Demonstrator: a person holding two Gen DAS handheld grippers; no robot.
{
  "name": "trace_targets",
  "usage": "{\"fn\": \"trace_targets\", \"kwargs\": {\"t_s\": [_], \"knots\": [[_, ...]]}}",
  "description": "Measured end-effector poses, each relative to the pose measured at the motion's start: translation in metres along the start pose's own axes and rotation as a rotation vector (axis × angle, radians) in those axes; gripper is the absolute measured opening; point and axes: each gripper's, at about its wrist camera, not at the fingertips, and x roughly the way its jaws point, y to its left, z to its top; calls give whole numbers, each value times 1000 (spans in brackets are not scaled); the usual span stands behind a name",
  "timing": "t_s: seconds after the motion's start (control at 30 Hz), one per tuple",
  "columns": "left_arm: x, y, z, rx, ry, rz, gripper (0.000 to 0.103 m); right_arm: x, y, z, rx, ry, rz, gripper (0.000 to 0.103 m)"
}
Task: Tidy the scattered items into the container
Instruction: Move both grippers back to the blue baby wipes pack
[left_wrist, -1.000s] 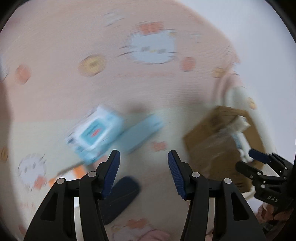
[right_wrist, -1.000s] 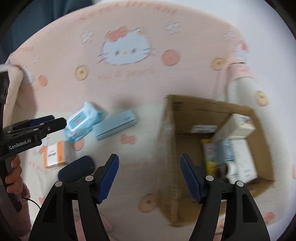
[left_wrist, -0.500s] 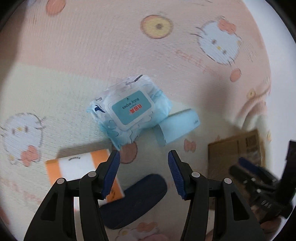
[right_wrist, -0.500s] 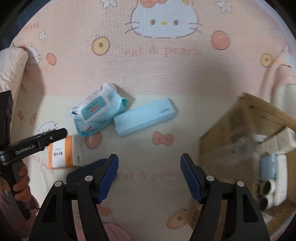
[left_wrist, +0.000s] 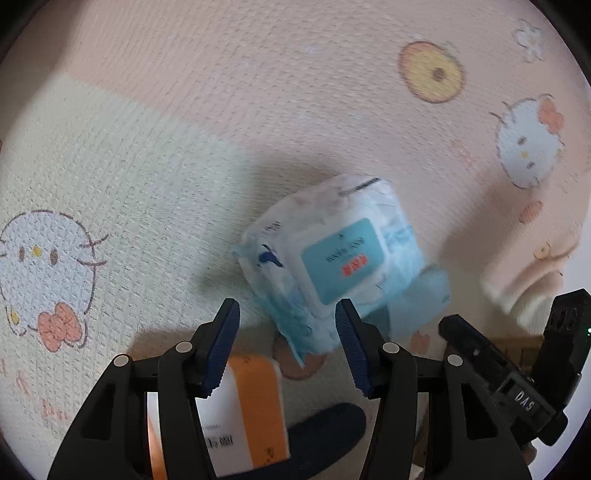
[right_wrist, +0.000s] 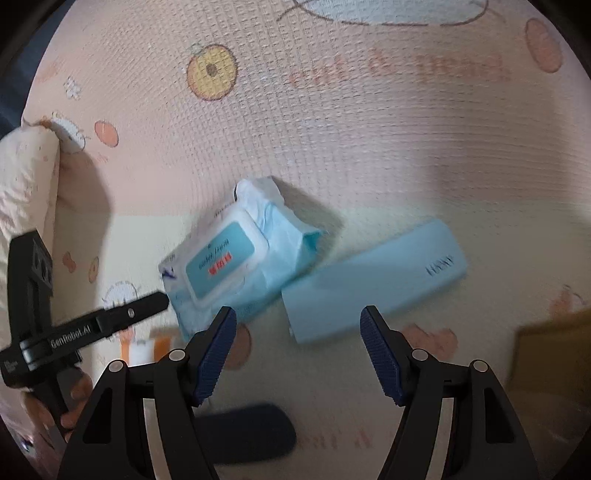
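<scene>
On the mat (right_wrist: 369, 155), the wipes pack (right_wrist: 236, 262) touches the long case (right_wrist: 373, 284) to its right; the box (left_wrist: 251, 413) and pouch (right_wrist: 251, 435) lie nearer the cameras.
</scene>
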Motion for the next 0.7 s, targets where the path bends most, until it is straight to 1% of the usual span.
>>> {"fn": "trace_targets", "kwargs": {"t_s": [0.1, 0.2, 0.3, 0.33, 0.37, 0.4, 0.43, 0.47, 0.53, 0.6, 0.67, 0.7], "knots": [[5, 5, 2, -32, -5, -8, 58, 10, -9, 8, 45, -37, 46, 68], [10, 11, 3, -85, -24, -31, 58, 15, -22, 12, 112, -125, 80, 68], [18, 12, 3, -110, -13, -29, 58, 26, -27, 16, 116, -165, 128, 68], [19, 12, 3, -114, -14, -27, 58, 30, -27, 18, 107, -166, 146, 68], [22, 12, 2, -119, -19, -25, 55, 34, -28, 20, 97, -165, 156, 68], [25, 11, 2, -117, -23, -13, 54, 40, -26, 20, 76, -161, 156, 67], [26, 10, 2, -112, -29, -21, 54, 44, -24, 21, 58, -155, 141, 65], [27, 7, 2, -99, -33, -27, 53, 47, -22, 22, 42, -153, 121, 59], [28, 3, 3, -82, -39, -21, 51, 56, -19, 25, 6, -140, 108, 53], [28, 4, 3, -81, -46, -20, 51, 65, -18, 28, 9, -121, 101, 53], [29, -2, 7, -88, -43, -24, 50, 72, -19, 31, 33, -117, 146, 53], [28, -1, 8, -103, -41, -25, 48, 71, -18, 31, 34, -124, 143, 53]]}}
